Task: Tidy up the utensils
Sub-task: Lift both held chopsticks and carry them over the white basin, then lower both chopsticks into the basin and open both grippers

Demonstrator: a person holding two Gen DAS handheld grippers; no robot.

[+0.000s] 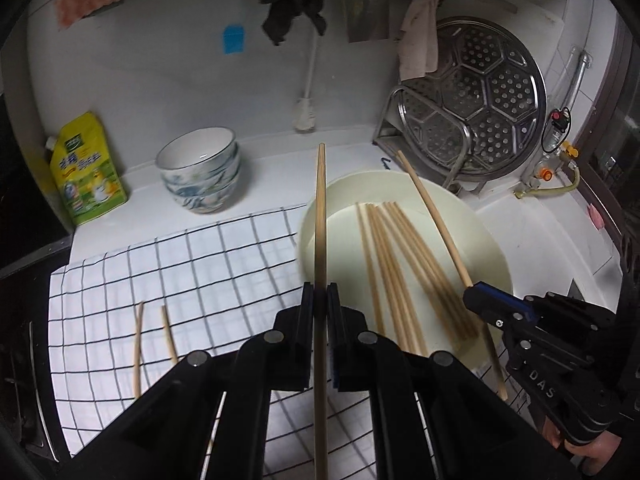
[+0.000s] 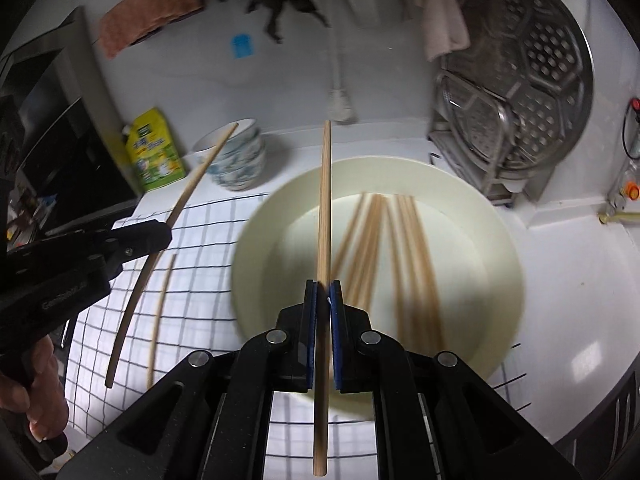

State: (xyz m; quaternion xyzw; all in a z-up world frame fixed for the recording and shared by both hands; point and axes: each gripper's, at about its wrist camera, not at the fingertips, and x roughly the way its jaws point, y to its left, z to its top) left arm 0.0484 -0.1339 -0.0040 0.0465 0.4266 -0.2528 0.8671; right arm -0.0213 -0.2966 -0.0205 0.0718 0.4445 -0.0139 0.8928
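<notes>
My left gripper (image 1: 320,300) is clamped on 1 chopstick (image 1: 320,216) at frame centre; my right gripper (image 2: 324,300) pinches another chopstick (image 2: 325,200). More chopsticks (image 2: 400,256) lie in the cream bowl (image 2: 504,264), centre-right; 2 loose chopsticks (image 1: 154,340) rest lower left on the checked cloth (image 1: 200,264).

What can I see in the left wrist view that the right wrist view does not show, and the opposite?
Only the left wrist view: two chopsticks lying on the checked cloth.

Only the right wrist view: a dark appliance at the left edge.

Both: each gripper shut on one chopstick, left gripper, right gripper; the cream basin of chopsticks, stacked bowls, yellow pouch, steamer tray.
</notes>
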